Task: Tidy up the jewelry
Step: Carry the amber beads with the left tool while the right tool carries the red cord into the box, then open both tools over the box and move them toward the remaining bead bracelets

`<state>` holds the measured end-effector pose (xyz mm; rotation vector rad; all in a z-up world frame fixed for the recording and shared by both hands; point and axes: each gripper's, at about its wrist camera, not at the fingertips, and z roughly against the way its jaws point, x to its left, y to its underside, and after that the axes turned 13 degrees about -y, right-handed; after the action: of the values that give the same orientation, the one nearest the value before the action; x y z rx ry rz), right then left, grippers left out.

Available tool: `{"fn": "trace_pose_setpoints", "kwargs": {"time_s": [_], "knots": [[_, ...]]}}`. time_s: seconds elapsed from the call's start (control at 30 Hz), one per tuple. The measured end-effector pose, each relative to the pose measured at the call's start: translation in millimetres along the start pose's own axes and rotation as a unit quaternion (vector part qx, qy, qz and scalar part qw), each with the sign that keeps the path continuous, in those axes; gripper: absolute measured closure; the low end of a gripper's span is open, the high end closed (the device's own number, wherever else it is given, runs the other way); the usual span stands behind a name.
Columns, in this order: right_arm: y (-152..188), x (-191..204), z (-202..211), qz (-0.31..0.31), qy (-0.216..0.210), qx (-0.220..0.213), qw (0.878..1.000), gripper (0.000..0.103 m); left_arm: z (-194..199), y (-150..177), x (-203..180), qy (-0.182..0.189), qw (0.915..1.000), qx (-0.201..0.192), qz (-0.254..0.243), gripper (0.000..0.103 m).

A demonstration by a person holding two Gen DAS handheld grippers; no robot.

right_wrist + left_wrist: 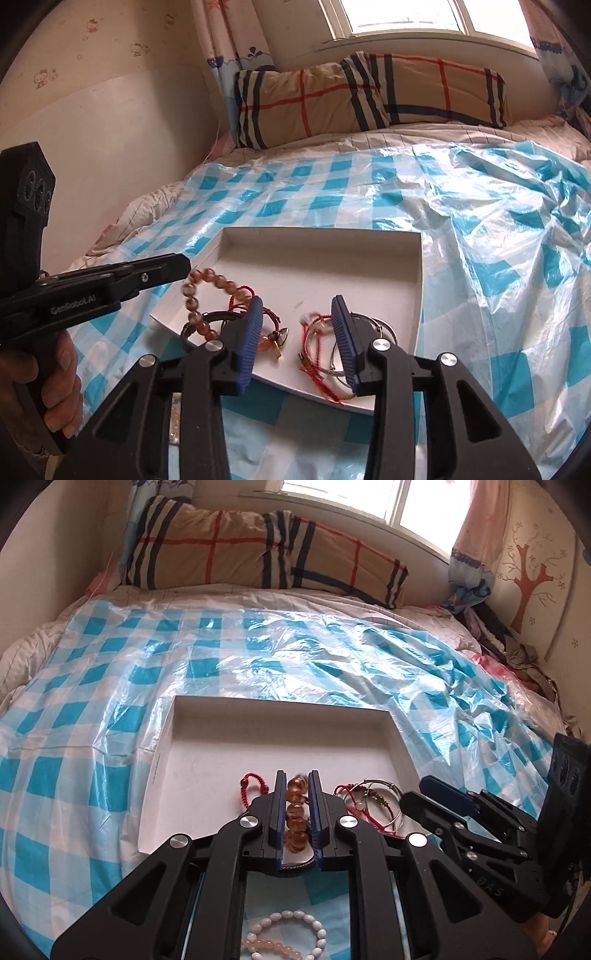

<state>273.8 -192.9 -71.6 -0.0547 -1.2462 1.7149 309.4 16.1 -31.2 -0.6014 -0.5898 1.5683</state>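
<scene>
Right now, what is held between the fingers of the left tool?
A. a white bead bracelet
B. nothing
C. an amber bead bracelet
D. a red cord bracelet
C: in the left wrist view the left tool is shut on the amber bead bracelet, whose beads sit between its fingers over the white tray.

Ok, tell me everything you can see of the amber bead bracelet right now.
The amber bead bracelet is a loop of round, glossy, translucent orange-brown beads, like glass or resin. The left tool is shut on it, its blue pads pinching several beads in a row. The loop hangs from that tool over the near left part of the white tray, its lower beads down among the cord bracelets lying there. It looks slightly blurred.
</scene>
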Motion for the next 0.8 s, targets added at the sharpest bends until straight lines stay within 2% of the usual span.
{"fn": "trace_pose_setpoints", "kwargs": {"time_s": [0.07,0.23,0.4,0.53,0.63,0.8], "knots": [[9.4,9.2,6.1,0.011,-0.014,0.011,1.0,0.064,5.1,7.6,12.4,-0.008,0.9999,-0.003,0.007,0.088],[36.0,38.2,-2.1,0.034,-0.057,0.086,0.994,0.064,19.8,46.8,36.6,-0.018,0.9995,0.026,0.004,0.083],[51.8,61.4,-34.1,0.067,-0.062,0.149,0.985,0.064,30.2,91.6,43.9,-0.019,0.9979,0.061,-0.014,0.079],[61.0,70.0,-62.8,0.095,-0.037,0.189,0.977,0.064,25.7,111.2,40.3,-0.028,0.9961,0.078,-0.03,0.078],[68.8,71.7,-76.1,0.122,0.003,0.217,0.968,0.064,18.8,119.7,35.8,-0.044,0.9947,0.084,-0.039,0.078],[74.9,67.3,-65.4,0.15,0.06,0.237,0.958,0.064,13.7,136.2,28.1,-0.053,0.9927,0.091,-0.059,0.078]]}}
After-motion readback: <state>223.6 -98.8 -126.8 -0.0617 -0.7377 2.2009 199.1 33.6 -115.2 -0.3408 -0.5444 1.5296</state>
